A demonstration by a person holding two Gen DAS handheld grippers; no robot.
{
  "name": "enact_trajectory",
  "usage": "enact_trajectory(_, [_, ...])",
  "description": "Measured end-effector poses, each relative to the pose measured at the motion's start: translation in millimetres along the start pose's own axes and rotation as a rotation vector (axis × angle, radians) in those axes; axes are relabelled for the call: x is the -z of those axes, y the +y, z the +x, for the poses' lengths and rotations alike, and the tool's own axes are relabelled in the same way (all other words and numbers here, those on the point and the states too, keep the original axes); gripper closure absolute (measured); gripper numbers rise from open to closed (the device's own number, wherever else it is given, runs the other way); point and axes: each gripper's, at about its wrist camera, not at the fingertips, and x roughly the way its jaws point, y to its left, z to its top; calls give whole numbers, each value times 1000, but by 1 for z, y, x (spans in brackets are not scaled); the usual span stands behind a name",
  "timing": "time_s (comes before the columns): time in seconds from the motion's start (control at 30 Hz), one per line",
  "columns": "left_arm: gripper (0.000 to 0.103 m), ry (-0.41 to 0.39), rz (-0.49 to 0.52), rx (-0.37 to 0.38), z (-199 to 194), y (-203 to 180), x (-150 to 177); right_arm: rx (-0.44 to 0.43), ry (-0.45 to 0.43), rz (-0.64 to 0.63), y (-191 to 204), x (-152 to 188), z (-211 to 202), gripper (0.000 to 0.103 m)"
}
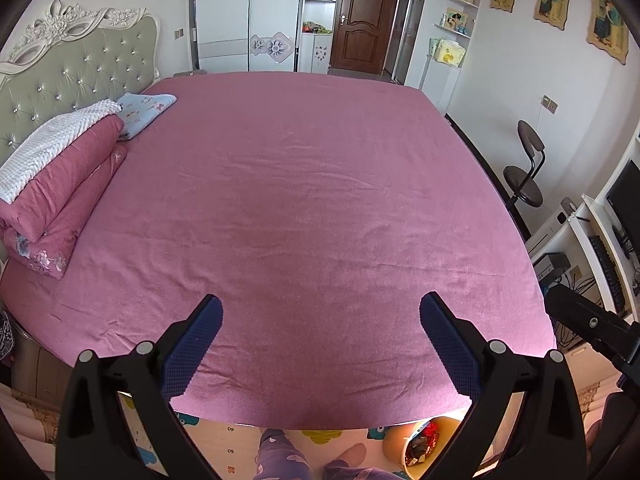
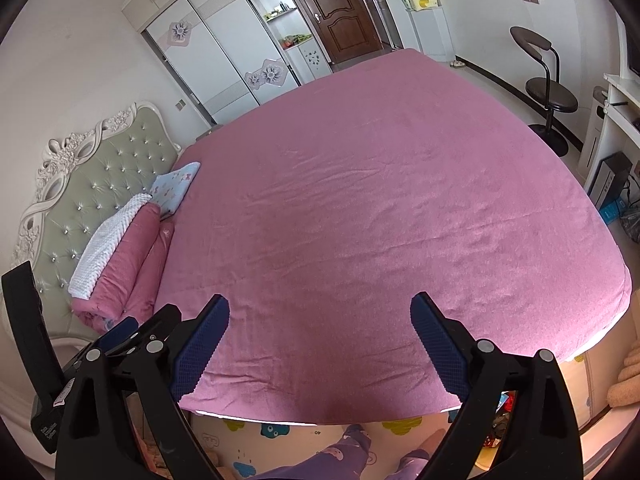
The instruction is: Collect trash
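Observation:
My left gripper (image 1: pixel 320 312) is open and empty, held above the near edge of a bed with a pink sheet (image 1: pixel 312 200). My right gripper (image 2: pixel 320 312) is open and empty over the same bed (image 2: pixel 380 200). An orange bin (image 1: pixel 420 446) holding crumpled trash stands on the floor by the bed's near edge, below my left gripper's right finger; part of it shows in the right wrist view (image 2: pixel 500 420). No loose trash shows on the sheet. The other gripper's body (image 2: pixel 116 340) shows at the lower left of the right wrist view.
Folded pink and white bedding (image 1: pixel 60 176) and a blue pillow (image 1: pixel 144 112) lie by the tufted headboard (image 1: pixel 80 68). A stool (image 1: pixel 524 176) and a computer desk (image 1: pixel 600 240) stand to the right. A wardrobe (image 1: pixel 248 16) and a brown door (image 1: pixel 368 16) are beyond. The person's legs (image 1: pixel 280 456) stand on a patterned mat.

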Motion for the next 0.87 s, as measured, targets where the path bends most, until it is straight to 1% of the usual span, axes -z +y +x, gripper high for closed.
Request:
enact_trajectory(0.27, [4, 1, 17, -3, 6, 3, -7, -1, 2, -15, 8, 0, 7, 14])
enact_trajectory(0.37, [4, 2, 18, -16, 8, 6, -8, -2, 3, -16, 10, 0, 8, 14])
enact_trajectory(0.6, [4, 33, 19, -31, 16, 10, -10, -1, 5, -14, 13, 1, 11, 14])
enact_trajectory(0.87, [4, 41, 9, -34, 18, 18, -11, -5, 7, -26, 19, -1, 16, 14])
